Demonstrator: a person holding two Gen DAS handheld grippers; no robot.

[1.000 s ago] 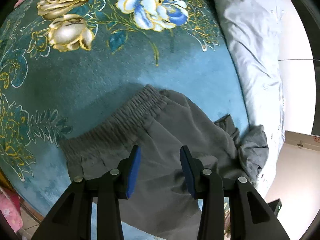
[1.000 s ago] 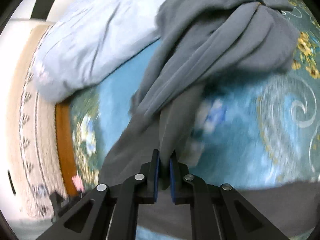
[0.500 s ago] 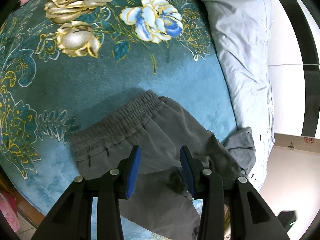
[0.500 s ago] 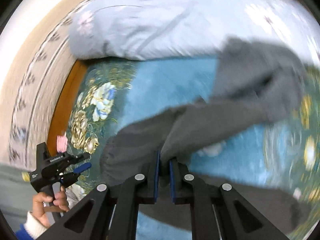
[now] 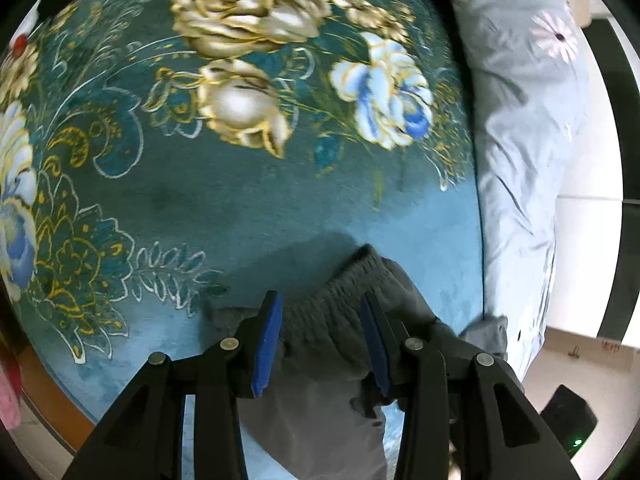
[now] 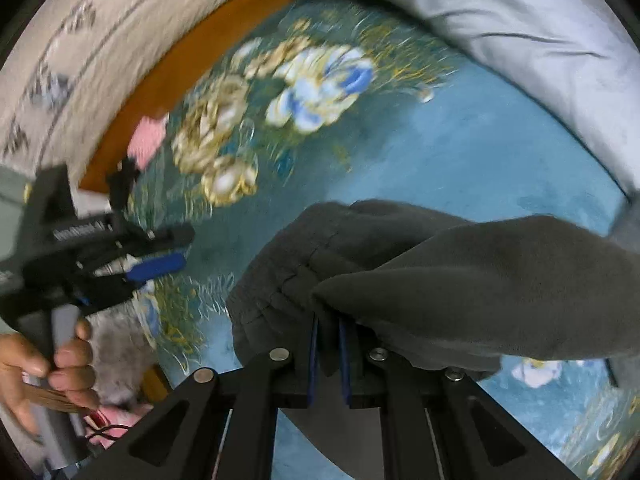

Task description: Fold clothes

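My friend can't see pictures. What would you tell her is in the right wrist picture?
The right gripper is pinching a fold of the gray pants, whose leg drapes to the right over a teal flowered blanket. At left, a hand holds the left gripper, open, off the pants. A gray pillow lies at top right.

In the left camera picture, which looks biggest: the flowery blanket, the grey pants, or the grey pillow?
1. flowery blanket, fills most of the view.
2 and 3. grey pillow and grey pants look about alike; the pants lie nearer the camera and are partly hidden, so no ranking.
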